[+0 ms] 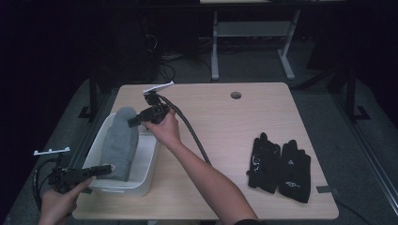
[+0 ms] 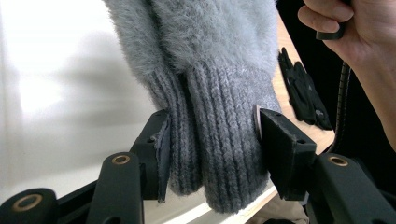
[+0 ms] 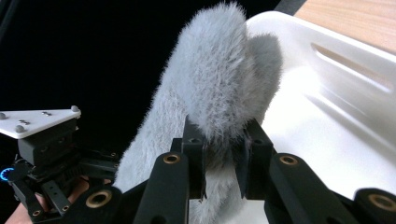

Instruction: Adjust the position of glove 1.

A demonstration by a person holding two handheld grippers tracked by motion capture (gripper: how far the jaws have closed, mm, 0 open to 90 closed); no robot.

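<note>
Grey mitten [image 1: 120, 143]: stretched out lengthways over the white tub [image 1: 146, 174], fluffy end toward the far side, ribbed cuff toward the near side, gripped at both ends.
Left gripper [image 1: 104, 170]: at the tub's near edge, its fingers [image 2: 285, 151] clamped on the mitten's ribbed cuff; the left gripper view has the knit squeezed between the two pads.
Right gripper [image 1: 133, 121]: at the far end, fingers [image 3: 192, 156] pinched tight into the fluffy tip, fur bulging up between them in the right gripper view.
White tub: sits on the left part of the wooden surface [image 1: 220, 126], close to its left edge.
Black gloves [image 1: 279, 165]: a pair lying flat side by side on the right of the surface, well apart from the tub.
Cable [image 1: 190, 129]: trails from the right gripper back across the surface.
</note>
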